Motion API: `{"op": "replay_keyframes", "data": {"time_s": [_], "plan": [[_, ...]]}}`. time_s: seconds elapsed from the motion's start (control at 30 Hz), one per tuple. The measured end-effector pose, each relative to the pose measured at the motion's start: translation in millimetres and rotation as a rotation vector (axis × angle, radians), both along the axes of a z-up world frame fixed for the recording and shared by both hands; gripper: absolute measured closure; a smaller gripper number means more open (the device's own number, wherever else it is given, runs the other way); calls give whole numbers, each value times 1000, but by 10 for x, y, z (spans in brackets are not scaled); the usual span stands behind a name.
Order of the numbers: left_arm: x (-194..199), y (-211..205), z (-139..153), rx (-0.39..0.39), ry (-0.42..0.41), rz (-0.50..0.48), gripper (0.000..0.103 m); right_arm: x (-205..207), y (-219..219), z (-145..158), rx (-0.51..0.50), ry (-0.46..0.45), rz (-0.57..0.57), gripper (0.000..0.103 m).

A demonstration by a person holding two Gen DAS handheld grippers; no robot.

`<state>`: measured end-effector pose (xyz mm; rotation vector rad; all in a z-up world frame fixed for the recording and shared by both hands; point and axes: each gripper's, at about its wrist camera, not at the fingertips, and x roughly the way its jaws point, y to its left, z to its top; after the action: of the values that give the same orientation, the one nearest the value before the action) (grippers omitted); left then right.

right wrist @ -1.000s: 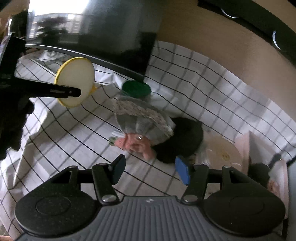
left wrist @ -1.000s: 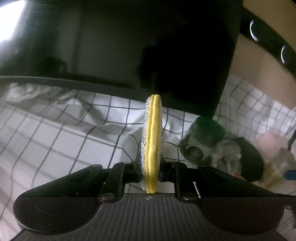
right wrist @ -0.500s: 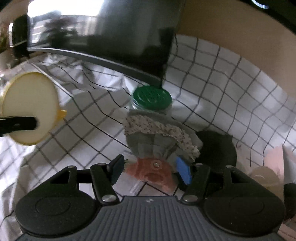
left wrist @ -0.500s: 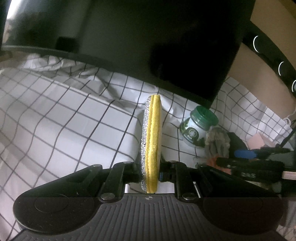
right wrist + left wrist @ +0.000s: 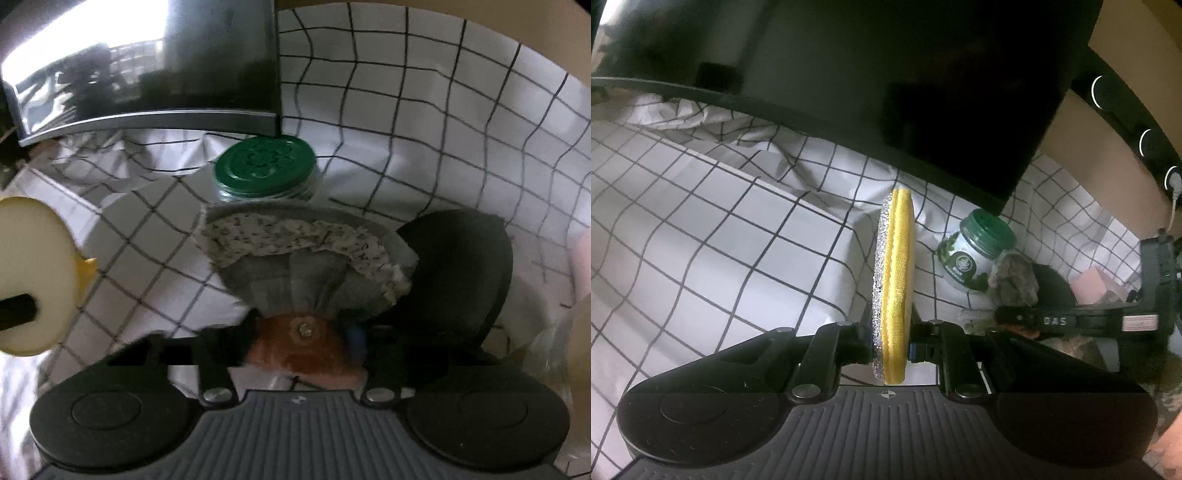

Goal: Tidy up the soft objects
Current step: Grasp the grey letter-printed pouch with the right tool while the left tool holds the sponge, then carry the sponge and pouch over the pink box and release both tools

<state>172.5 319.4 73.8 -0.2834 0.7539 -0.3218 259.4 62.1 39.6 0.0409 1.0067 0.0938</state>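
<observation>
So far the left gripper (image 5: 891,341) holds the yellow sponge (image 5: 894,280) above the desk (image 5: 701,240), while the right gripper (image 5: 301,338) fingers are closing around the cloth doll (image 5: 303,258) beside the jar (image 5: 265,162); nothing looks sorted yet.

Bench under white black-grid cloth (image 5: 713,236); directly on cloth: green-lidded jar (image 5: 266,166), grey fabric bundle (image 5: 306,266), black round object (image 5: 461,273).
</observation>
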Motion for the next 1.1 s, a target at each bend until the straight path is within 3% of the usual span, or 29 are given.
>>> {"op": "replay_keyframes", "data": {"time_s": [0.03,0.3,0.53,0.6,0.77,1.1], "plan": [[-3,-9,18,2,-3,0,85,-37,2,67,4,-2,6,83],[126,-11,350,22,-77,32,85,-217,-56,876,37,-102,72,84],[214,-255,816,19,-151,43,85,-345,-471,1681,11,-238,56,84],[197,-419,945,15,-178,15,85,-397,-616,1843,-12,-273,37,84],[180,-953,1149,10,-218,-82,85,-566,-1148,2136,68,-299,-13,84],[244,-2290,1308,-10,-235,-335,85,-970,-2157,2230,-62,-349,-211,83]]}}
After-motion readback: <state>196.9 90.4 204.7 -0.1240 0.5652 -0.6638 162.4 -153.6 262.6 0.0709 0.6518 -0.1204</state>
